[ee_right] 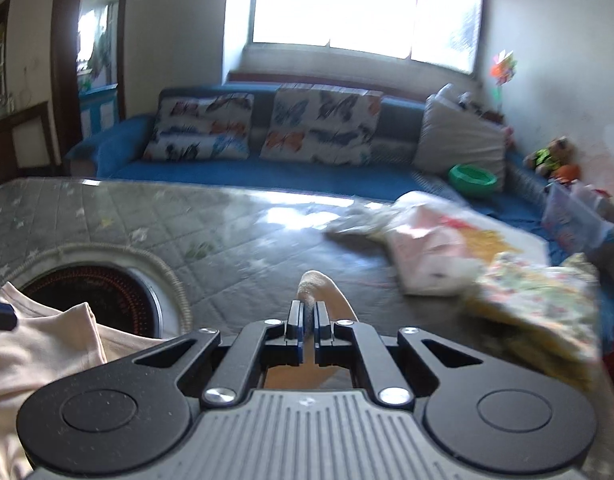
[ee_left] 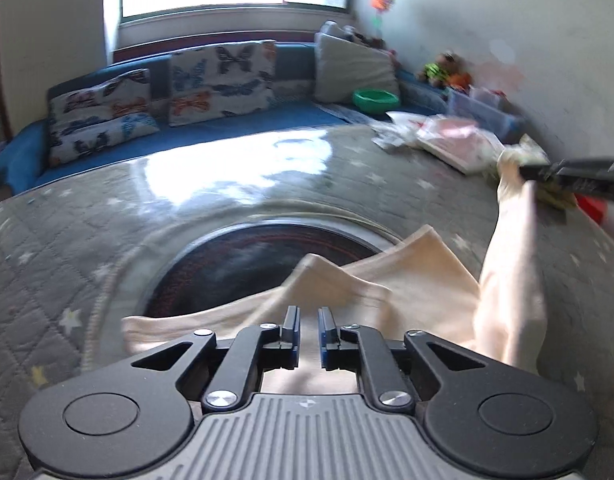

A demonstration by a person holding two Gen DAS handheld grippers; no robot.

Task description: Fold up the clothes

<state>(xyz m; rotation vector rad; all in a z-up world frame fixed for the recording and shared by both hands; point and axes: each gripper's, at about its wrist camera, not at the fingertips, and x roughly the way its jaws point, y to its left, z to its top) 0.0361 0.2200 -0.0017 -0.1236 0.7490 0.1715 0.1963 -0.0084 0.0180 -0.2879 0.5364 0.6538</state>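
Right wrist view: the right gripper [ee_right: 308,320] pinches a sleeve of the cream cotton garment [ee_right: 39,356], lifted off the grey quilted table cover [ee_right: 243,248]; left gripper [ee_left: 308,326] nearly closed on its hem. Next, likely fold the sleeve inward

Home living room, blue sofa [ee_right: 267,172] with butterfly cushions [ee_right: 321,124], window [ee_right: 363,4], soft toys [ee_right: 551,156]
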